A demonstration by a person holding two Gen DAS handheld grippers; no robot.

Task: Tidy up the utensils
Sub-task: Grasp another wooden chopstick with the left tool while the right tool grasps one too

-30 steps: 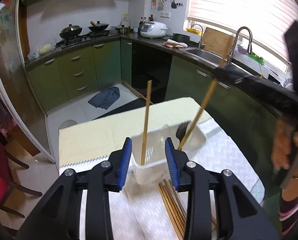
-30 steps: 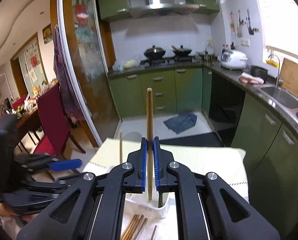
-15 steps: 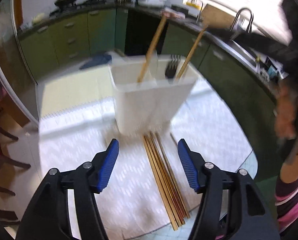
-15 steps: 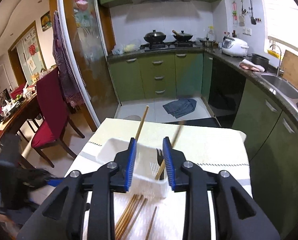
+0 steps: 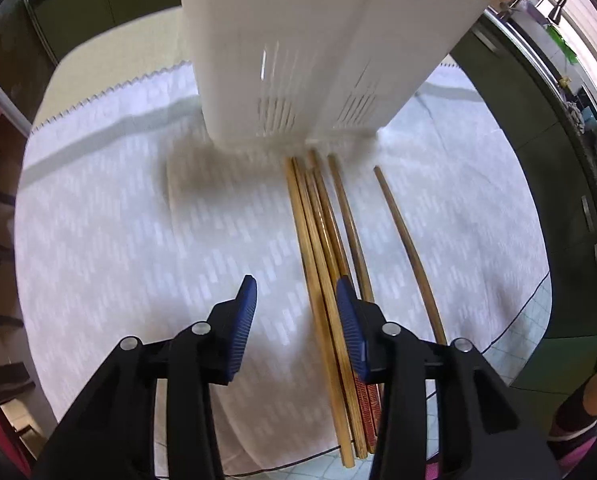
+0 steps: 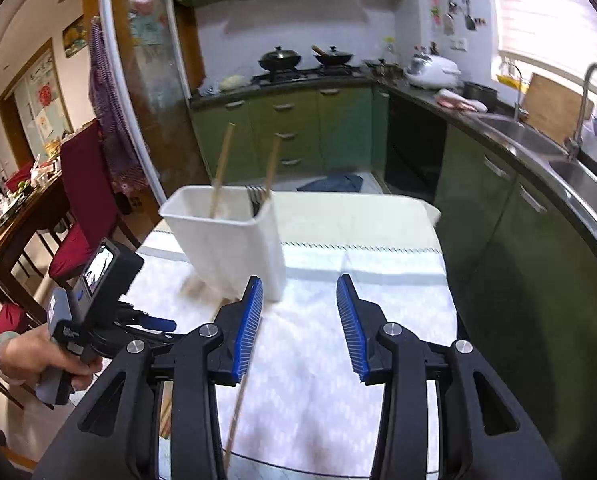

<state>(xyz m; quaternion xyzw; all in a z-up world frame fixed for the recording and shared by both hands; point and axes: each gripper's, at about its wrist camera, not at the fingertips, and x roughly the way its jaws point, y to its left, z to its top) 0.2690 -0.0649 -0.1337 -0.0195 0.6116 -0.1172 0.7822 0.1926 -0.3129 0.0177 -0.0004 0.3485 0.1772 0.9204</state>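
From the left wrist view, the left gripper (image 5: 296, 326) hangs low over the white cloth (image 5: 118, 240), its blue pads well apart and holding nothing. A bundle of chopsticks (image 5: 322, 260) lies flat on the cloth, running from the foot of the white holder (image 5: 318, 48) back toward the camera; some pass between the pads and under the right-hand pad. One more chopstick (image 5: 408, 248) lies a little apart to the right. The holder stands at the far ends of the chopsticks and fills the top of the view; its slotted wall faces the camera, and its inside is hidden here. From the right wrist view, the right gripper (image 6: 300, 322) is higher, jaws spread and empty. The holder (image 6: 226, 248) stands on the cloth (image 6: 358, 280) ahead and to the left, leaning in the fisheye. Two chopsticks (image 6: 221, 172) stand slanted in it, and fork (image 6: 254, 196) tines show at its far rim. A single chopstick (image 6: 242, 392) lies on the cloth below the left pad. The left gripper (image 6: 154, 324) shows at lower left, held in a hand (image 6: 38, 356).
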